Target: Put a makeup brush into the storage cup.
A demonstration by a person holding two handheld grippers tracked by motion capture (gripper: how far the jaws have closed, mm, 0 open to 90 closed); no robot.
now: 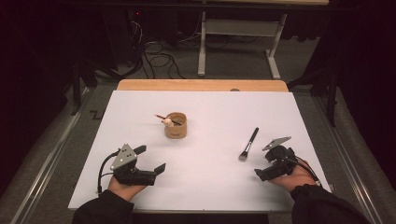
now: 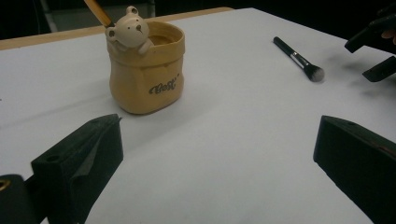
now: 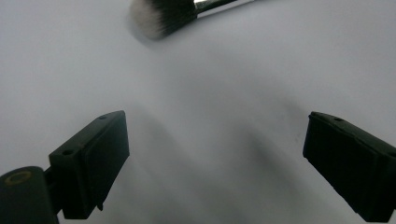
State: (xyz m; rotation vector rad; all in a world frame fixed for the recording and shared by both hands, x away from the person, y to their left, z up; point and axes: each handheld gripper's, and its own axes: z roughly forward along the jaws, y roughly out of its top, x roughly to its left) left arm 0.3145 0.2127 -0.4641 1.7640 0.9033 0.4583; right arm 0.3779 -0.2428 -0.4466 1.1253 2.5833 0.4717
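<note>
From the high view, the step in hand looks like the approach to a pick: the makeup brush (image 1: 249,144) lies flat on the white sheet (image 1: 210,186), bristles toward the person, just beside the right gripper (image 1: 268,161), whose jaws stand apart and empty. The left gripper (image 1: 150,158) rests wide open, well apart from the bear cup (image 1: 176,124). The left gripper view shows the cup (image 2: 145,70) ahead, untouched. In the right gripper view the bristles (image 3: 161,16) sit beyond the spread jaws, so the next move likely calls for advancing to straddle the handle.
</note>
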